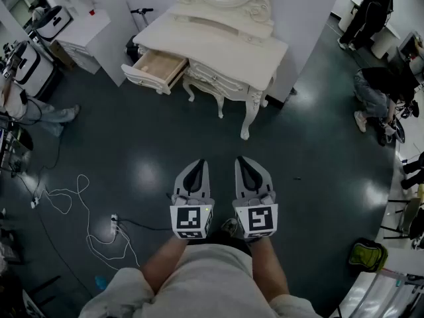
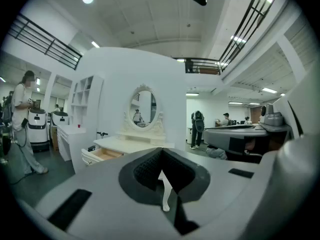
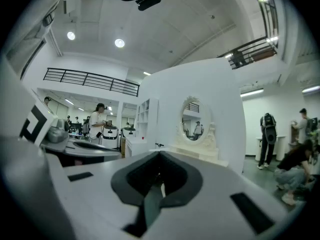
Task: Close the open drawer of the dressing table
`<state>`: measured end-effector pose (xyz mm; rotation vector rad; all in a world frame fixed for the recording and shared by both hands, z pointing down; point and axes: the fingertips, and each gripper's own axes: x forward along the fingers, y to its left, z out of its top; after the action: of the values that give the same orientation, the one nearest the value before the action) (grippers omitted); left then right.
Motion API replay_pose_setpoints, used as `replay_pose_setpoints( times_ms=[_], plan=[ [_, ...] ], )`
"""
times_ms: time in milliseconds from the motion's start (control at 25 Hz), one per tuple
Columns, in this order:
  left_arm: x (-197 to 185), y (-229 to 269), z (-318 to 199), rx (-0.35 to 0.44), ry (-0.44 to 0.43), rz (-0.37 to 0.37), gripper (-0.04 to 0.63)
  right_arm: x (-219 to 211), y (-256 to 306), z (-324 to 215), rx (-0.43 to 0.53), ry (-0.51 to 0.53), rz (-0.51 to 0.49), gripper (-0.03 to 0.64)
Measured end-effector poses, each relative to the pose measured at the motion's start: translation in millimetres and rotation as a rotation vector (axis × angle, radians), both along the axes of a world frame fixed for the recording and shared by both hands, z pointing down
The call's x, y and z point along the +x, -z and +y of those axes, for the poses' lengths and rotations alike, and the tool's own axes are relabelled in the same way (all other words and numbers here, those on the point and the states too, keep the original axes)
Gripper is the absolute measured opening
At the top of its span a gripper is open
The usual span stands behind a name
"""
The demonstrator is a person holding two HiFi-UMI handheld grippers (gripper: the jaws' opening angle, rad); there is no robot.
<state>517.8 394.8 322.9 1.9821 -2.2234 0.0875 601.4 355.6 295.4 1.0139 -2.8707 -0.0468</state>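
Observation:
A cream dressing table (image 1: 218,42) with an oval mirror (image 2: 143,107) stands against a white partition, some way ahead of me. Its left drawer (image 1: 158,70) is pulled out, showing a bare wooden inside; the same open drawer (image 2: 100,154) shows left of the jaws in the left gripper view. My left gripper (image 1: 193,177) and right gripper (image 1: 252,175) are held side by side, low and close to my body, far short of the table. Both are shut with nothing between the jaws. In the right gripper view the mirror (image 3: 196,123) stands ahead, right of centre.
A white cable (image 1: 73,204) and a power strip (image 1: 114,225) lie on the dark floor to my left. A white cabinet (image 1: 83,35) stands left of the table. People stand or crouch at the right (image 1: 374,98) and left (image 1: 33,111) edges. A green bag (image 1: 368,254) lies lower right.

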Motion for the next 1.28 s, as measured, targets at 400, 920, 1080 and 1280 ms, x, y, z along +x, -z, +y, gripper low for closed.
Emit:
replay_pose_setpoints(
  times_ms=[400,920,1080,1280],
  plan=[
    [-50,-4,-13,-0.018,-0.002,0.005,0.003,-61,-6,-12,0.000,0.074,0.034,0.015],
    [-153,-14,-33,-0.030,0.081,0.049,0.003,-176,-11,-38,-0.006,0.162,0.056,0.015],
    [-193,-22,-42,-0.046,0.105,0.082,0.003,-216,-13,-49,-0.001,0.175,0.073,0.015],
    [-245,-17,-59,-0.033,0.101,0.056,0.003,-271,-9,-60,-0.022,0.181,0.073,0.015]
  ],
)
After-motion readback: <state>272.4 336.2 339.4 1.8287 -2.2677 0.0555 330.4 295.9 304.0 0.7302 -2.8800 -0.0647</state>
